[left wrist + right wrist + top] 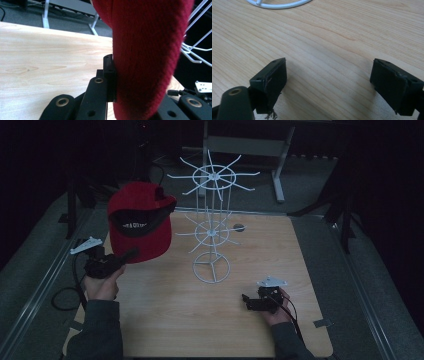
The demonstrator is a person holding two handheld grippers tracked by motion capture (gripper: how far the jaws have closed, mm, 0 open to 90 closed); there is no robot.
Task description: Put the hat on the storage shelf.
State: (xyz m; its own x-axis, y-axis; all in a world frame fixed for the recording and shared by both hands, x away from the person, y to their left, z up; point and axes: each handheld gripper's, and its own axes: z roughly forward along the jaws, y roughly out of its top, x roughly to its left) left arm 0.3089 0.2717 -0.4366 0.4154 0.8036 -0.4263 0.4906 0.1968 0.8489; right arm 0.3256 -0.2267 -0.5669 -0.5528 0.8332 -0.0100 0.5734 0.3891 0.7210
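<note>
A red cap (140, 220) hangs in the air over the table's left side, its dark inside and brim turned toward the person. My left gripper (131, 255) is shut on its lower edge; in the left gripper view the red fabric (145, 50) sits pinched between the jaws (140, 85), hiding the right one. A white wire hook rack (212, 227) stands upright mid-table, just right of the cap. My right gripper (246, 301) rests low on the table's near right, and the right gripper view shows it (329, 77) open with nothing between its jaws.
The wooden table (165, 320) has a small dark hole (239, 226) behind the rack. The rack's round base ring (279, 5) lies ahead of the right gripper. White rack hooks (195, 50) stick out close to the cap. A grey desk frame (245, 145) stands beyond the table.
</note>
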